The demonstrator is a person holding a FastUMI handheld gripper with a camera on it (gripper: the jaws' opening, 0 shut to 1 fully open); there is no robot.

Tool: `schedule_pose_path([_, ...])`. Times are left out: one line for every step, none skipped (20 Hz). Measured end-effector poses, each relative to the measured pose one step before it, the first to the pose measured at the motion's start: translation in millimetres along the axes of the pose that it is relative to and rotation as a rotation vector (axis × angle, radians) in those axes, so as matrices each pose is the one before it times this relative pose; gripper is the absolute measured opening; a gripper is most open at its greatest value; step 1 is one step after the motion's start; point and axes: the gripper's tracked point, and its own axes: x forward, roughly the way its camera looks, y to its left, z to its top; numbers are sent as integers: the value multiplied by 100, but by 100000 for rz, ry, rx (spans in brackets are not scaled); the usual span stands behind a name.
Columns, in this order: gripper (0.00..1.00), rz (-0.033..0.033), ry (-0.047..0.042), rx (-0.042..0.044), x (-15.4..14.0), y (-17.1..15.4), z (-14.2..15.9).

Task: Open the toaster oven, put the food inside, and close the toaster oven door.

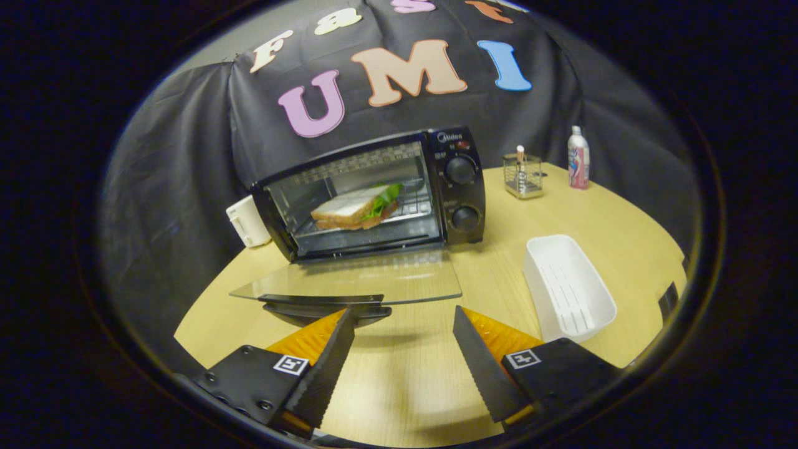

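Claw (pixel 404 315) wide, empty, just short of the dropped glass door (pixel 349 280); sandwich (pixel 356 207) on toaster oven (pixel 374 193) rack.

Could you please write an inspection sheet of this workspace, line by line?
Surface: light wooden table, bare just ahead of the fingers.
Job's things: toaster oven with its glass door folded down flat; sandwich lies on the rack inside.
Clutter: white tray to the right of the oven; small wire holder and a bottle beyond it; white object behind the oven's left side.
Grippers: gripper open, holding nothing, fingers just short of the door handle.
Cables: nothing seen.
Surroundings: black cloth wall behind the table.
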Motion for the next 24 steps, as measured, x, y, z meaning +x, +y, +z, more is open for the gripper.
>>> schedule_pose_path([98, 372, -1108, -280, 98, 128, 647])
schedule_pose_path([98, 652, -732, 275, 53, 131, 634])
schedule_pose_path([98, 569, -374, 545, -20, 128, 446])
schedule_pose_path([98, 531, -420, 45, 64, 109, 449])
schedule_pose_path([98, 386, -407, -17, 113, 63, 308])
schedule_pose_path([98, 301, -468, -58, 123, 46, 431])
schedule_pose_path([98, 245, -558, -129, 12, 97, 319])
schedule_pose_path([98, 280, -679, -100, -11, 37, 381])
schedule_pose_path([98, 182, -738, 184, 91, 51, 427])
schedule_pose_path([98, 214, -606, 171, 67, 106, 435])
schedule_pose_path([98, 191, -902, -63, 134, 96, 376])
schedule_pose_path([98, 163, -895, -500, 156, 89, 510])
schedule_pose_path([98, 58, -670, -422, 101, 50, 383])
schedule_pose_path([98, 37, -725, -331, 98, 53, 492])
schedule_pose_path([98, -1632, 268, -1230, 246, -263, 115])
schedule_pose_path([98, -3405, 263, -2768, 492, -794, -143])
schedule_pose_path([98, -4178, 660, -2852, 768, -906, -64])
schedule_pose_path([98, -1182, 492, -983, 478, -249, -83])
schedule_pose_path([98, 1325, 76, 1630, 576, 654, 186])
schedule_pose_path([98, 2587, -158, 2691, 353, 809, 119])
schedule_pose_path([98, 2327, -536, 2043, 514, 564, 156])
schedule_pose_path([98, 1181, -926, 1215, 513, 348, 329])
schedule_pose_path([98, 659, -655, 1088, 528, 236, 218])
schedule_pose_path([98, 696, -300, 830, 444, 262, 176])
